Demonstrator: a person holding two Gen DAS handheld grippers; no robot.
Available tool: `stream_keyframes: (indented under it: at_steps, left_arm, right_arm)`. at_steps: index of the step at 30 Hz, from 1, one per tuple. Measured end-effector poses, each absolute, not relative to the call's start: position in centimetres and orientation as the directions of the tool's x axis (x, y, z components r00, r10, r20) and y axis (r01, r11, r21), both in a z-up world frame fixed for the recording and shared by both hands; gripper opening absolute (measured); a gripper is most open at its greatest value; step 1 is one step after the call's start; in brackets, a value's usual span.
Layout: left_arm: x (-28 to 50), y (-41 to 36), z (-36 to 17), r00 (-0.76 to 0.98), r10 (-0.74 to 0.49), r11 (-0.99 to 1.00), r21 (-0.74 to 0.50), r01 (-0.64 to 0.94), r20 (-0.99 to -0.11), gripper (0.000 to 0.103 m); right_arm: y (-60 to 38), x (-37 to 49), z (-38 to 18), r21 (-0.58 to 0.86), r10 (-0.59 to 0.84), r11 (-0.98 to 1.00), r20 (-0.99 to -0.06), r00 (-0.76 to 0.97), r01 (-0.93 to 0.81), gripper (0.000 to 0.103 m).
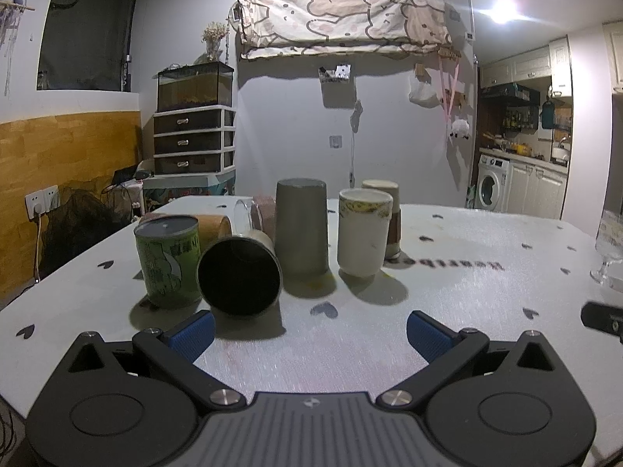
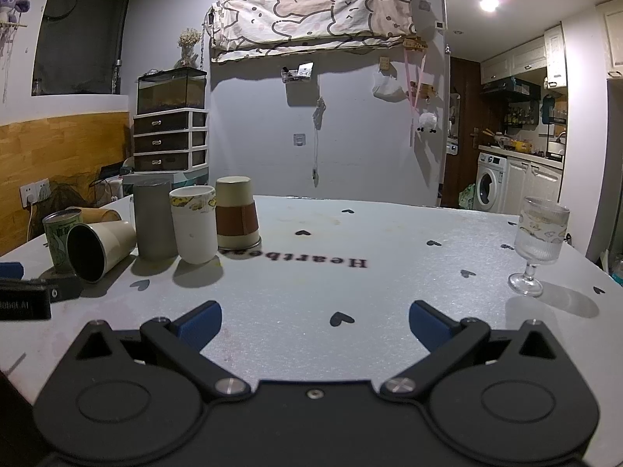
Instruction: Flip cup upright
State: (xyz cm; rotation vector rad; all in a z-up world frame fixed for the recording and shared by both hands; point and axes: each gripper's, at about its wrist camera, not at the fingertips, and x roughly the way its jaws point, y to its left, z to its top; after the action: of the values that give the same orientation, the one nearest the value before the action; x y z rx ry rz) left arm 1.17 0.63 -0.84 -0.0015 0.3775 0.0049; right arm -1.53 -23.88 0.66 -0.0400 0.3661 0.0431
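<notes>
tongs open, cream cup toppled

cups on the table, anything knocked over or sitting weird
Yes. The cream cup lies on its side beside the green can, dark mouth facing the left tool. A brown cup and a clear glass also lie tipped behind it. No spill shows. Both tools are open.

White table with black hearts; green can; cream cup, black inside; grey cup; white cup, yellow-patterned rim; beige cup, brown sleeve; blue tool pads.
</notes>
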Motion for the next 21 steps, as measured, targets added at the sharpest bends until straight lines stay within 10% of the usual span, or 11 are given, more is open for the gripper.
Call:
stream_keyframes:
  at_steps: [21]
  left_arm:
    - [12.6,6.7,0.5,0.914,0.08,0.997,0.039,-0.071,-0.399,0.103]
  right_arm:
    - [-24.0,-1.6,0.7,-0.026,0.053,0.997,-0.355,0.933,-0.067,0.103]
